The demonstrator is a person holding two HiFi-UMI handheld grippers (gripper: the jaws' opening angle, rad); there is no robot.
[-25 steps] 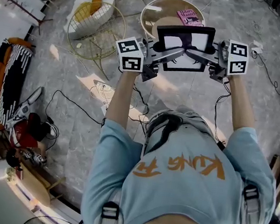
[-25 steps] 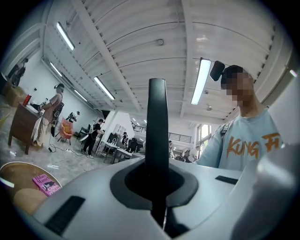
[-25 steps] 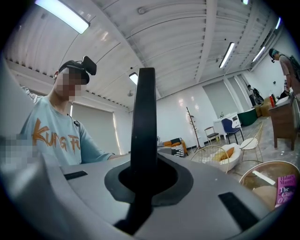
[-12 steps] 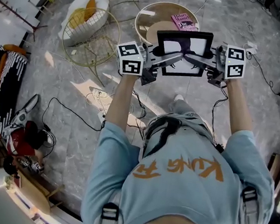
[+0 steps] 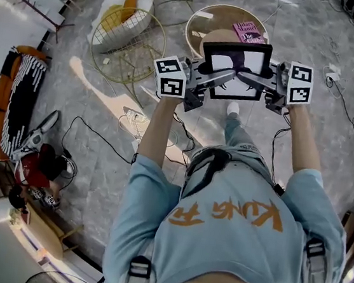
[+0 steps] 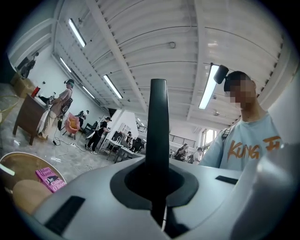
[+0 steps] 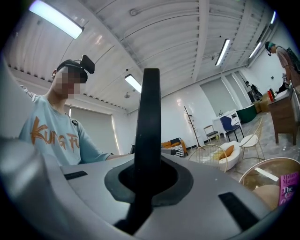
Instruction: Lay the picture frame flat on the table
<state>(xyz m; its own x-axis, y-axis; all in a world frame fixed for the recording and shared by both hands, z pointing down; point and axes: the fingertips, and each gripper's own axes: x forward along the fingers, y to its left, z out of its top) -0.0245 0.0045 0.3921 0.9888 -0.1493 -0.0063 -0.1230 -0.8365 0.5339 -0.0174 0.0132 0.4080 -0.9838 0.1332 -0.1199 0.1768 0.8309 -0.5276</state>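
The left gripper (image 5: 204, 76) and right gripper (image 5: 262, 79) pinch only the picture frame's (image 5: 238, 62) thin side edges, so tilting it flat could drop it onto the book (image 5: 250, 31) on the far table (image 5: 198, 20).

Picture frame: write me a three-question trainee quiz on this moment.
1. True or false: the picture frame lies flat on the round table.
2. What lies on the round table? A) a pink book B) a mug C) a laptop
3. How many claws grip the picture frame?
Key: 1. False: it is held in the air. 2. A. 3. Two: the left claw and the right claw, each shut on one side of it.
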